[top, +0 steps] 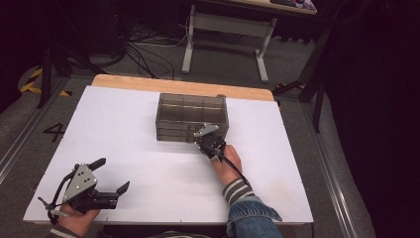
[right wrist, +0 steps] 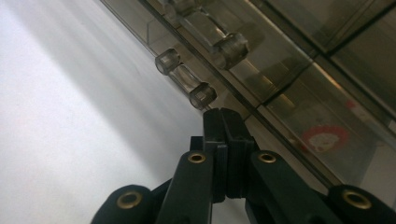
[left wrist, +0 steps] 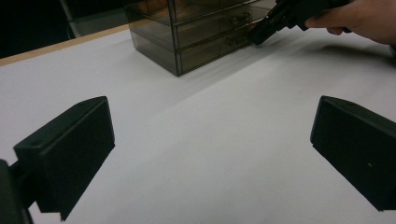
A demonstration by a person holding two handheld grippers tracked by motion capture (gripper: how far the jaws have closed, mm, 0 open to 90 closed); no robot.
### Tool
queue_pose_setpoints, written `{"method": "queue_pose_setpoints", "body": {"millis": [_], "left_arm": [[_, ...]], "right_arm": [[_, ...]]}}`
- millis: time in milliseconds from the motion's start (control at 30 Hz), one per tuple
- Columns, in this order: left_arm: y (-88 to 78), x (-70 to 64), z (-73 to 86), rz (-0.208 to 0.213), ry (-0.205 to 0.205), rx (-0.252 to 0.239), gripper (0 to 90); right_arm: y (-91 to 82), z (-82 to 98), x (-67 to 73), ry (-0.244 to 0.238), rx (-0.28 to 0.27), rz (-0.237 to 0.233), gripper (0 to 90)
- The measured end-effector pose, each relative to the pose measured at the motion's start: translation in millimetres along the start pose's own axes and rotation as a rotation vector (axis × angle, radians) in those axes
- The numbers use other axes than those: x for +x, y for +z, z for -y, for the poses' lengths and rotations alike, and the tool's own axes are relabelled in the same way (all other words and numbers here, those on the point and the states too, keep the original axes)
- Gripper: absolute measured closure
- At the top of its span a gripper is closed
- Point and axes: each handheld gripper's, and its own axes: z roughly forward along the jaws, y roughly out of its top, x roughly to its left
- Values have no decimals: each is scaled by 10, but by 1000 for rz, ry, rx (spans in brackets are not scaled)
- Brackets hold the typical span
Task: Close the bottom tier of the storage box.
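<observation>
Right gripper [top: 207, 142] is sitting at the lower front of the drawer box [top: 191, 117], centre of the high view, jaws pressed fully together with nothing between them. In the right gripper view its tip is hovering just beside a clear drawer handle [right wrist: 186, 78]; contact can't be confirmed. Left gripper [top: 113, 174] is resting at lower left over the desk [top: 148, 168], jaws spread wide, holding nothing, well apart from the box.
</observation>
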Motion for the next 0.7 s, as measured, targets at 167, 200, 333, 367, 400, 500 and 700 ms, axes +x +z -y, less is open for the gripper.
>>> {"method": "queue_pose_setpoints", "body": {"millis": [167,200,333,367,400,500,700], "left_arm": [[0,1,0,0,0,-1,5],[0,1,0,0,-1,-1,5],[1,0,-1,0,1,0,5],[2,-2,-1,2,-1,0,5],[1,-1,-2,0,1,0,5],[2,-2,-2,2,0,0,5],[6,4,-4,3,5,0,5]], "right_arm": [[9,-1,6,-5,-2,16,900],[11,-2,8,-11,-2,17,900],[16,-5,16,-14,-4,26,900],[15,-6,15,-15,-2,23,900],[15,-7,14,-15,-2,23,900],[12,-9,8,-8,-3,18,900],[2,-9,5,-11,0,20,900]]}}
